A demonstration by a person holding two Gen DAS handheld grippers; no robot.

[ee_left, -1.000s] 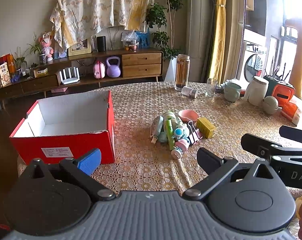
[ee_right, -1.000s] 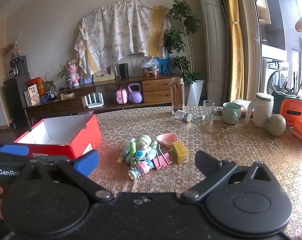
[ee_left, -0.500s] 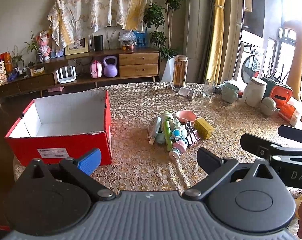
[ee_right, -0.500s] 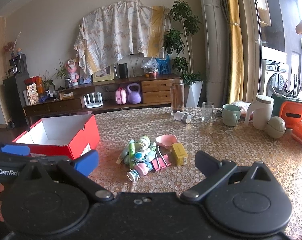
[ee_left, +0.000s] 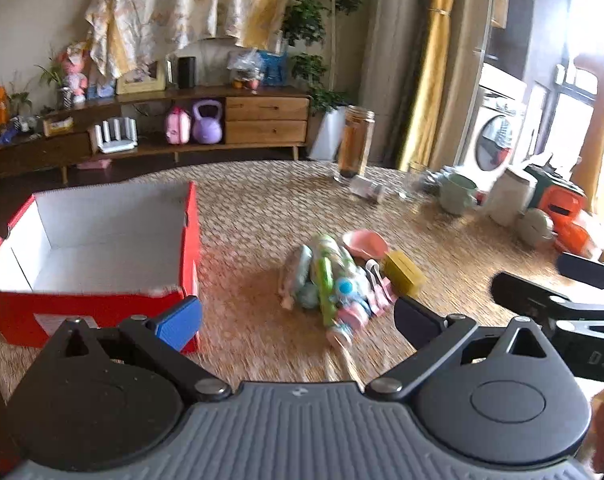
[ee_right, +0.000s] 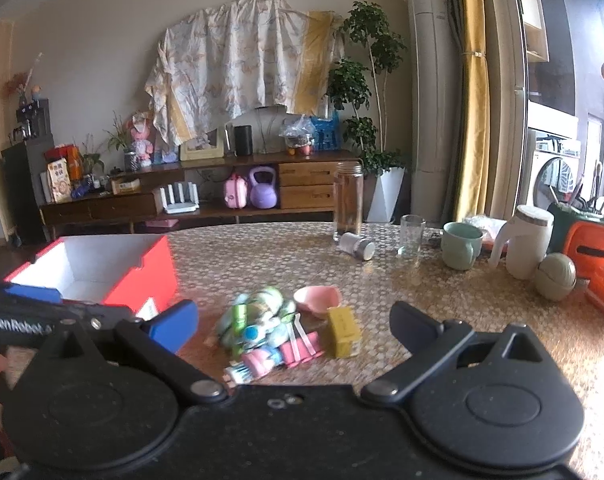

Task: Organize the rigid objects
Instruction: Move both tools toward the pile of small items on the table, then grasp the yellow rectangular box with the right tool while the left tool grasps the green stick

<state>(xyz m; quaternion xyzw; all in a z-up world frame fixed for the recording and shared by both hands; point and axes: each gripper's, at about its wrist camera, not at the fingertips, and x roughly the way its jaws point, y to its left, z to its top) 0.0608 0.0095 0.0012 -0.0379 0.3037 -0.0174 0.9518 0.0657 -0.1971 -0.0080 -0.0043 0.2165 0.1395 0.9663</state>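
A pile of small objects (ee_left: 334, 280) (ee_right: 269, 328) lies mid-table: a pink bowl (ee_right: 317, 298), a yellow block (ee_right: 344, 332), pink clips (ee_right: 299, 346), a green tube and pastel bottles. An empty red box (ee_left: 93, 248) (ee_right: 97, 272) with a white inside stands to the left. My left gripper (ee_left: 297, 320) is open, low over the table just short of the pile, holding nothing. My right gripper (ee_right: 293, 320) is open too, with the pile showing between its fingers. Each gripper shows at the edge of the other's view.
At the table's far side stand a tall glass jar (ee_right: 348, 202), a toppled small jar (ee_right: 357, 247), a drinking glass (ee_right: 411, 235), a green mug (ee_right: 460, 245), a white jug (ee_right: 526, 242) and an orange container (ee_right: 594, 246). A sideboard lines the back wall.
Both grippers have moved forward and lower toward the pile, which looms larger now. The left wrist view is motion-blurred. Both stay open and empty.
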